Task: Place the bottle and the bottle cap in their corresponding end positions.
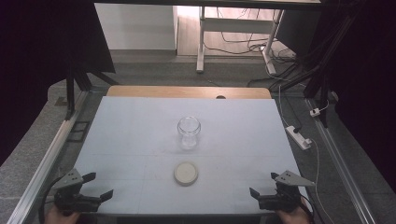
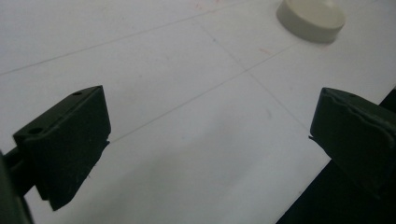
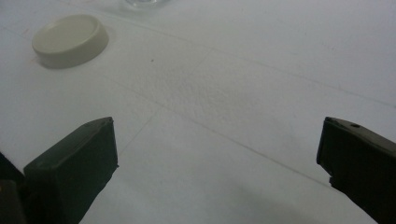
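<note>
Resting at the bench's [image 1: 140, 121] near corners with fingers apart, the 2 grippers, left [image 1: 99, 185] and right [image 1: 263, 184], flank the lid [image 1: 186, 173], seemingly equidistant, jar [image 1: 188, 132] beyond.

no text, label, brand, number or sign can be read in any of the views.
</note>
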Motion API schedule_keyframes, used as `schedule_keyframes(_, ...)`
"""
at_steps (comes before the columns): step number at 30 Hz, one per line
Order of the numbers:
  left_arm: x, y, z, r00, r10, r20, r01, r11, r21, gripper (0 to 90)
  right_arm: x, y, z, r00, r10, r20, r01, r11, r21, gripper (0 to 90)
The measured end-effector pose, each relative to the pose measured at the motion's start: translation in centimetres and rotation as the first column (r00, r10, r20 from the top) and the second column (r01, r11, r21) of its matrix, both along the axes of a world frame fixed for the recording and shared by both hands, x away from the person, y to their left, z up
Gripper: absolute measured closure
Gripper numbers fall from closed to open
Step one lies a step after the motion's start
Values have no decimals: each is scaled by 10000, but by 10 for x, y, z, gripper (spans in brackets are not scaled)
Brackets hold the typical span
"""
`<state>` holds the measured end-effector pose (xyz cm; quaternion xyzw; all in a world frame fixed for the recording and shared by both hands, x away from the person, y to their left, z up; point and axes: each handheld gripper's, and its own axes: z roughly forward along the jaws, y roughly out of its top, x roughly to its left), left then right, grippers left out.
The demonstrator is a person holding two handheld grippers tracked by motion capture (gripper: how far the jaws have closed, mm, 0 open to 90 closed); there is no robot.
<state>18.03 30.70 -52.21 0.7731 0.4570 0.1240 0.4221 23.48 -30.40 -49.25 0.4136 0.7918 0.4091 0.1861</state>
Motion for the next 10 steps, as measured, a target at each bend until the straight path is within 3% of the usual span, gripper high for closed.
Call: schedule_keyframes(10, -3, -1, -2, 9993, 307, -234, -298, 9989, 375, 0, -3, -4, -1, 9990, -275, -357, 275, 9996, 16, 0)
